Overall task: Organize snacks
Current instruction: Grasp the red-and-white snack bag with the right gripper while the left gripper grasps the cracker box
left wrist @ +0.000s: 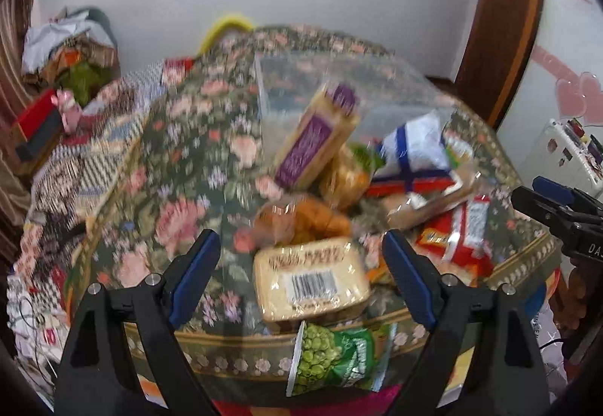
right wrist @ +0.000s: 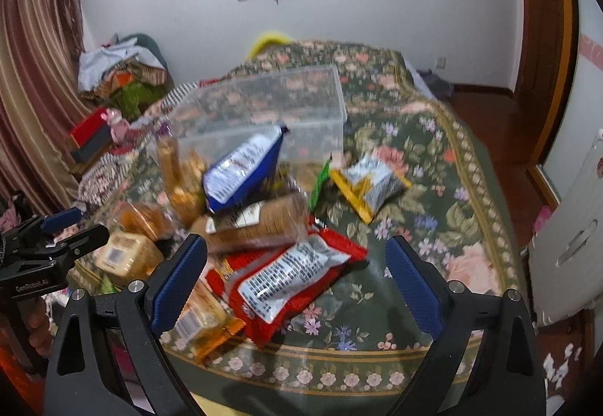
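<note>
Snacks are lying heaped on the floral bedspread (right wrist: pixel 414 137) ahead of both grippers. My left gripper (left wrist: pixel 301 274) is hanging wide apart over a pale barcoded pack (left wrist: pixel 311 280), gripping nothing. My right gripper (right wrist: pixel 297 284) is also gaping, a red packet (right wrist: pixel 290 276) below it. Beyond the heap a clear plastic bin (right wrist: pixel 264 107) is standing.

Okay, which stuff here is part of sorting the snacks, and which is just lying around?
Job:
clear bin
red packet
blue bag
yellow packet
green peas
purple box
left gripper
right gripper

Lying about:
red box
clothes pile
curtain
</note>
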{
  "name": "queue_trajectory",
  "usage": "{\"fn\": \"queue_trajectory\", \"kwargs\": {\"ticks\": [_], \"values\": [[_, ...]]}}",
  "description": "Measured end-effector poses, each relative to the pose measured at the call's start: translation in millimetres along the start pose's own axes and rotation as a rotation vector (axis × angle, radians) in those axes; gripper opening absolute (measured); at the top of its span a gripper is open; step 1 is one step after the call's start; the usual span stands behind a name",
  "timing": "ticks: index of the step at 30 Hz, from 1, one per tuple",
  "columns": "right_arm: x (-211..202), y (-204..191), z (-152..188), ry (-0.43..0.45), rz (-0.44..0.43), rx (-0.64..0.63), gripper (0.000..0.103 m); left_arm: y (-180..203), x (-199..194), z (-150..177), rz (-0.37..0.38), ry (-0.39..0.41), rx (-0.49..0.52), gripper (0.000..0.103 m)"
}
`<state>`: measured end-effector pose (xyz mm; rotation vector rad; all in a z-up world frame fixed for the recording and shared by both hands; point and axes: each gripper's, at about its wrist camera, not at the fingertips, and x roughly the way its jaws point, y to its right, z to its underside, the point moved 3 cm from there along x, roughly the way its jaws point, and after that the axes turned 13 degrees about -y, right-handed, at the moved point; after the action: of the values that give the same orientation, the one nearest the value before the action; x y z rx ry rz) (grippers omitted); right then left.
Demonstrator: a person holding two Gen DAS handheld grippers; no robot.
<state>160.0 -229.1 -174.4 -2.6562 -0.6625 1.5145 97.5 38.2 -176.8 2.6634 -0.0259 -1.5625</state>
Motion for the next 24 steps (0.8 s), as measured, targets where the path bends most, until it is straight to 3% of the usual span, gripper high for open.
{"fn": "queue_trajectory", "kwargs": {"ticks": [14, 18, 22, 24], "values": [[54.0, -8.5, 6.2, -0.159, 0.014, -0.012, 0.095, -1.2, 49.6, 11.0, 0.045, -0.144, -0.033, 0.094], [59.6, -8.4, 6.5, -0.191, -0.033, 0.01, 0.095, -4.2, 57.9, 12.0, 0.088, -0.164, -0.066, 0.094], [62.9, -9.3, 6.2, -0.194, -0.012, -0.003, 0.097, -7.1, 62.1, 12.1, 0.121, -0.166, -0.09, 0.084], [64.9, -6.0, 6.6, -0.199, -0.018, 0.001, 0.097, -6.7, 62.6, 11.8, 0.126, -0.162, -0.094, 0.083]]}}
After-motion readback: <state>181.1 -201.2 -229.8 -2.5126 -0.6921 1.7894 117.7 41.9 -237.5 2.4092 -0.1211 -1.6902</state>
